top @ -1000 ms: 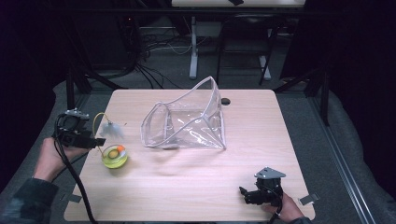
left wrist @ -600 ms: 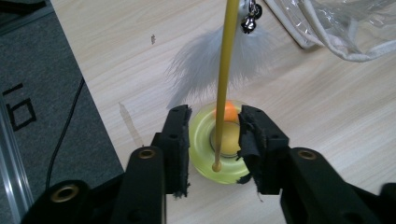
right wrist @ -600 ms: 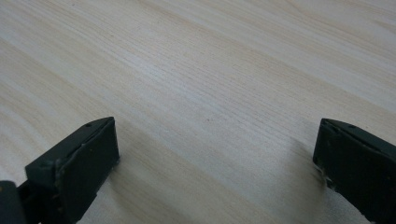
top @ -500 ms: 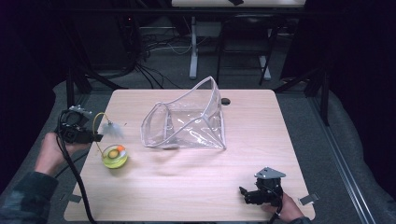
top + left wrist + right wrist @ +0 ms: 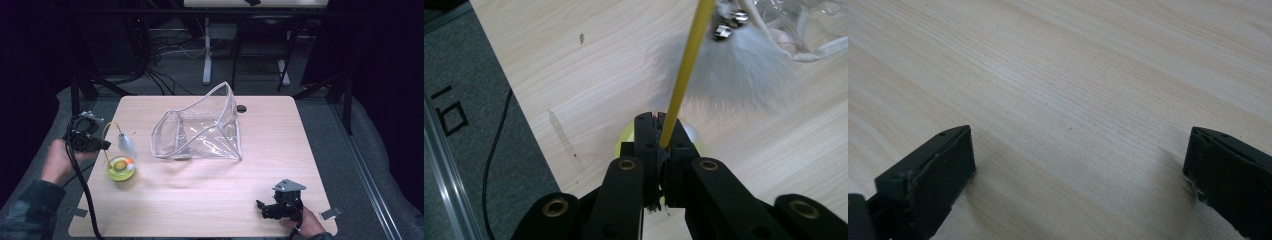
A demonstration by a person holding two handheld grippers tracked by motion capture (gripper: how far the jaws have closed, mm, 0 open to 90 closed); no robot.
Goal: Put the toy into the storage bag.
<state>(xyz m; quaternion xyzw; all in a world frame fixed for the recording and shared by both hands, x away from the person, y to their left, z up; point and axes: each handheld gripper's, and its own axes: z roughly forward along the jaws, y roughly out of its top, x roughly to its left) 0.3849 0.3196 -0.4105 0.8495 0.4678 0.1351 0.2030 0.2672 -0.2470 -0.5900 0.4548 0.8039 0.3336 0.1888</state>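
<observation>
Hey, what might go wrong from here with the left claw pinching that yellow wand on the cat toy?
The left claw, whose jaws have just been closing, pinches only the thin yellow wand, so the wand could slip or twist in the grip. The wand bends, so the white feather and the round yellow base may swing when lifted and bump the clear bag close beside them. The toy sits near the table's left edge and could be knocked off.
</observation>
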